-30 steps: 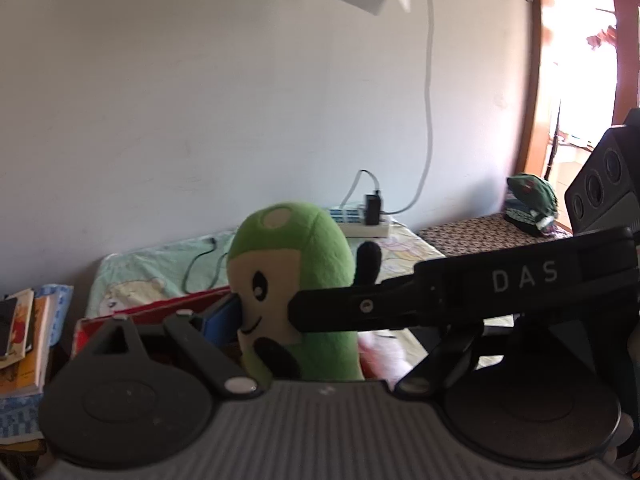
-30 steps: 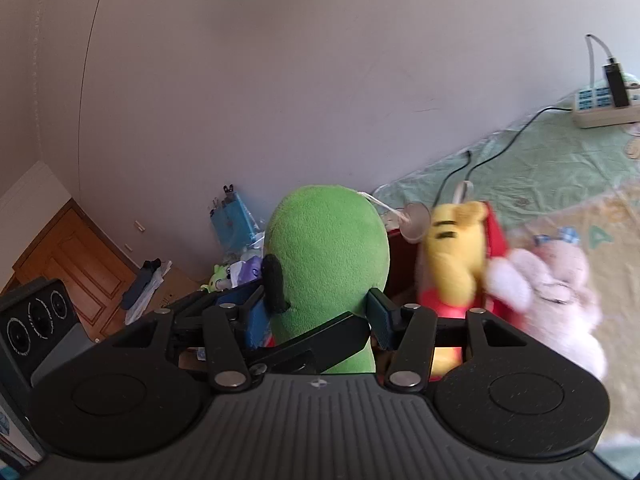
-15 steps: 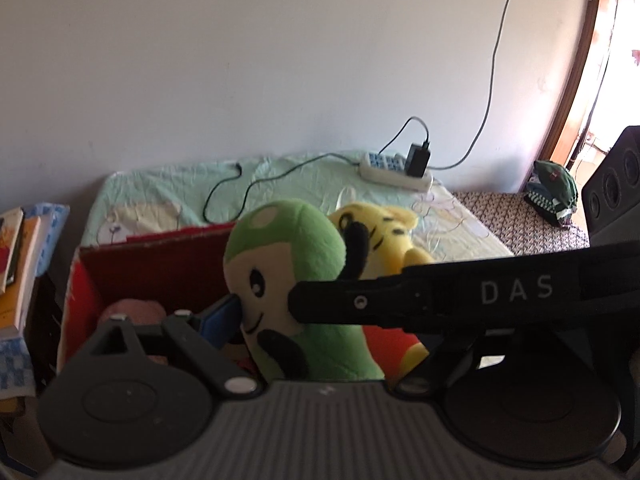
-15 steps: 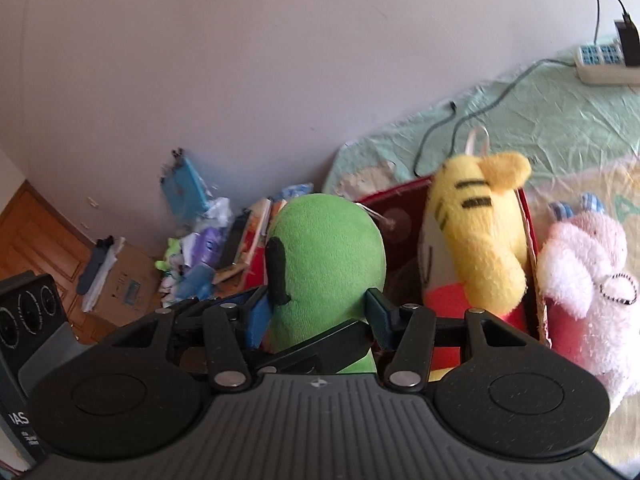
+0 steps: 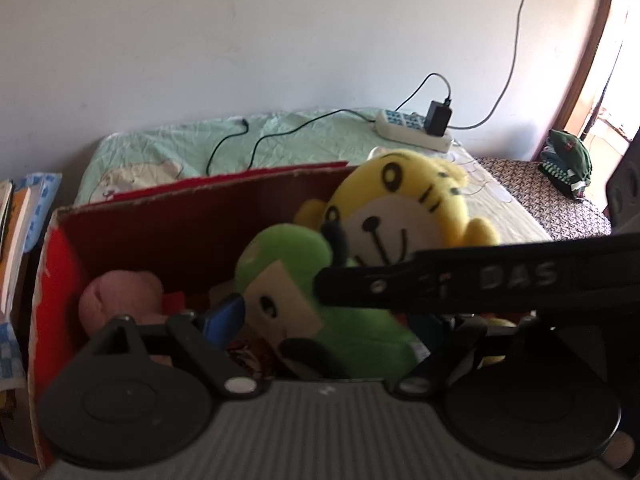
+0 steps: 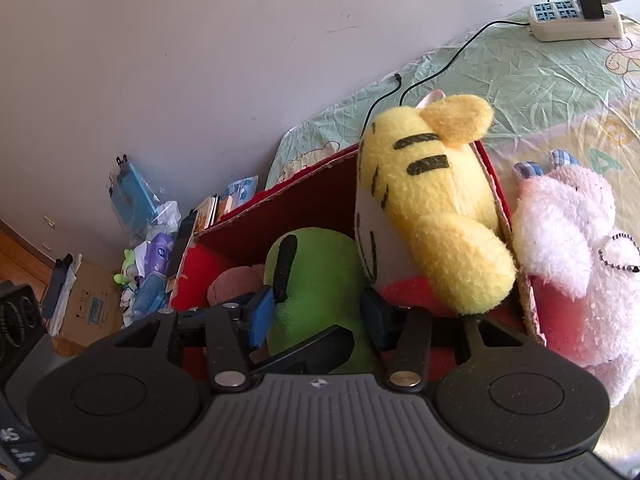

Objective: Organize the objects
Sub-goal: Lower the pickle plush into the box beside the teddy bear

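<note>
A green plush toy [image 5: 296, 280] with a cream face hangs tilted inside the open red cardboard box [image 5: 200, 194], beside a yellow tiger plush [image 5: 400, 208]. My left gripper [image 5: 324, 320] is shut on the green plush's lower body; its blue left pad [image 5: 224, 314] presses the face side. Its right finger is hidden behind my right gripper's black body, which crosses the left wrist view. In the right wrist view, my right gripper [image 6: 319, 316] is shut on the green plush [image 6: 320, 276] from behind, over the red box [image 6: 304, 178]. The tiger [image 6: 432, 208] leans on the box's right wall.
A pink plush [image 5: 120, 300] lies in the box's left corner. A fluffy pink-white plush [image 6: 568, 232] sits outside the right wall on the bed. A power strip [image 5: 412, 132] with cables lies near the wall. Books [image 5: 16, 220] and floor clutter [image 6: 148, 248] are at left.
Both grippers have carried the green plush down from above the box rim into the box beside the tiger. The plush now leans to the left.
</note>
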### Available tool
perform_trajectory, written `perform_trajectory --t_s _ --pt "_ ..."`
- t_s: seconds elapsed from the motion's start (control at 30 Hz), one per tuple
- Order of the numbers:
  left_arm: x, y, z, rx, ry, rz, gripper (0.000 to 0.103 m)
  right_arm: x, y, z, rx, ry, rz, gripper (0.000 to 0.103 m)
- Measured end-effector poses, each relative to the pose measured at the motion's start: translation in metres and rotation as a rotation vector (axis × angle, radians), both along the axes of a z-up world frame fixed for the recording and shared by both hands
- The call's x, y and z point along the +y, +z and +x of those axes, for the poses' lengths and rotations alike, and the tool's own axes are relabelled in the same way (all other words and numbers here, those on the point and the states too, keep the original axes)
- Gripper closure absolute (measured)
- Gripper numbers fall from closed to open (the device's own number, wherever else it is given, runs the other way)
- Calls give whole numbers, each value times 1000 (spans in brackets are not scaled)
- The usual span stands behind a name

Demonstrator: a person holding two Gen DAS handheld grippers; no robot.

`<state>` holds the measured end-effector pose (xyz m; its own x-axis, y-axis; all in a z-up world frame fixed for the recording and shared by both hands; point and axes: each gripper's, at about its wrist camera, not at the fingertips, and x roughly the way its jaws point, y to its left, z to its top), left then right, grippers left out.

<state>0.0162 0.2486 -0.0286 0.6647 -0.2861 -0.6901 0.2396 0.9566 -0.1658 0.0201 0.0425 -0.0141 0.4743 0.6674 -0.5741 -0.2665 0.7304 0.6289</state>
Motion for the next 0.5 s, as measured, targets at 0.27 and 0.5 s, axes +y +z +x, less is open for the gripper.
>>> perform_trajectory --t_s 0.27,0.5 --pt "0 -5 4 50 9 32 4 -11 0 -1 24 -8 42 56" --pt "-14 -6 12 73 7 105 0 -18 2 -5 18 -7 42 66"
